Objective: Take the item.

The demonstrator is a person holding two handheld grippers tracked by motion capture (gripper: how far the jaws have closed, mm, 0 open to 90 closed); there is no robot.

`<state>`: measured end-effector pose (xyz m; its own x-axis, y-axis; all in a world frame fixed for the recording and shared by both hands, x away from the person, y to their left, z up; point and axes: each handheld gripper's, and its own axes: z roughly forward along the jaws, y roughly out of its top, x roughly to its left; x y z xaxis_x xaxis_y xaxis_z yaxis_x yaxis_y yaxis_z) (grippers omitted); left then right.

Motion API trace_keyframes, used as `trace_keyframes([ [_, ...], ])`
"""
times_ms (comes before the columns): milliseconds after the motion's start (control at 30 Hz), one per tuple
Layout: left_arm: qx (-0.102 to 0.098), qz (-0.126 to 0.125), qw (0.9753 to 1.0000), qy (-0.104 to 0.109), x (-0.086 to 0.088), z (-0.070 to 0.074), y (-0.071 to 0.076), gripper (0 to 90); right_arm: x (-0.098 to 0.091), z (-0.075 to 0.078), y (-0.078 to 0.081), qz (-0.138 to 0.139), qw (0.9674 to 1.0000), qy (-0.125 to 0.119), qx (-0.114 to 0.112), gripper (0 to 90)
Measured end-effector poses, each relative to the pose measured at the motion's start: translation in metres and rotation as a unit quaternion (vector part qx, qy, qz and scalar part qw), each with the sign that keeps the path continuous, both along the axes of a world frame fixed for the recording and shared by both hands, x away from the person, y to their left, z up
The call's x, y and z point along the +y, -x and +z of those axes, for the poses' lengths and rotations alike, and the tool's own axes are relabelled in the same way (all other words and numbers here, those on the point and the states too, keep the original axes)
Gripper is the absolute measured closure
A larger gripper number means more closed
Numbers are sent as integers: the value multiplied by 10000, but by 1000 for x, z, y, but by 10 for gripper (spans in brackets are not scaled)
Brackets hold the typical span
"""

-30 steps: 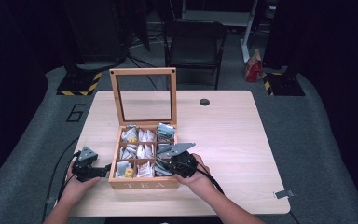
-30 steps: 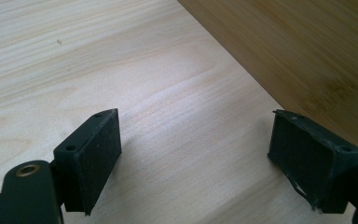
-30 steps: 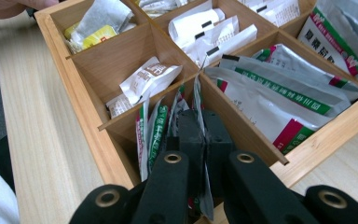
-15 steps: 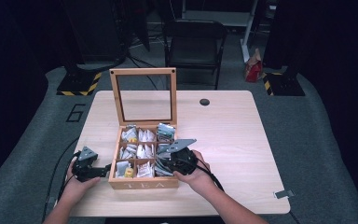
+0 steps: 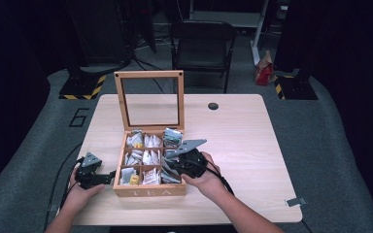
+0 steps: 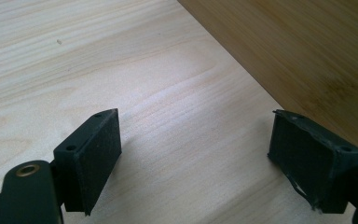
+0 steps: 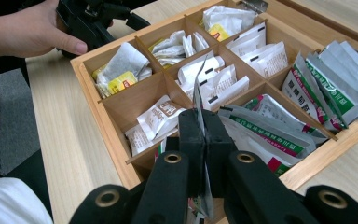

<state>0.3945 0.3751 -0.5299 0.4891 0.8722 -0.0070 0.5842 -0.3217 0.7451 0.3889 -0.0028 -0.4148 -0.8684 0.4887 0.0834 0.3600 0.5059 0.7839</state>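
A wooden tea box [image 5: 148, 191] stands near the table's front edge with its framed lid [image 5: 149, 76] raised; its compartments hold several tea sachets. My right gripper [image 7: 204, 126] hovers over the box's near-right compartments, shut on a thin silvery sachet [image 7: 197, 91] seen edge-on and sticking up between the pads. In the high view the right gripper [image 5: 172, 161] sits over the box's right side. My left gripper [image 6: 196, 154] rests low on the table, open with nothing between its fingers, just left of the box's outer wall [image 6: 307, 56]. The high view shows that left gripper [image 5: 108, 175] beside the box.
Green-striped sachets [image 7: 326, 88] fill the box's right compartments. A black round grommet [image 5: 213, 106] sits at the table's far edge, a small metal clip [image 5: 294, 201] at its right front corner. A dark chair [image 5: 201, 43] stands behind the table.
My right gripper has risen a little above the box with the sachet still between its jaws. The left gripper has stayed where it was.
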Motion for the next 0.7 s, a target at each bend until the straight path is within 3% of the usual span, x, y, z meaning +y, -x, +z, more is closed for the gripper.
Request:
trace_keyframes([
  [700, 0, 0, 10000, 1, 0, 0, 0, 163, -9, 20, -2, -64, 9999, -84, -65, 889],
])
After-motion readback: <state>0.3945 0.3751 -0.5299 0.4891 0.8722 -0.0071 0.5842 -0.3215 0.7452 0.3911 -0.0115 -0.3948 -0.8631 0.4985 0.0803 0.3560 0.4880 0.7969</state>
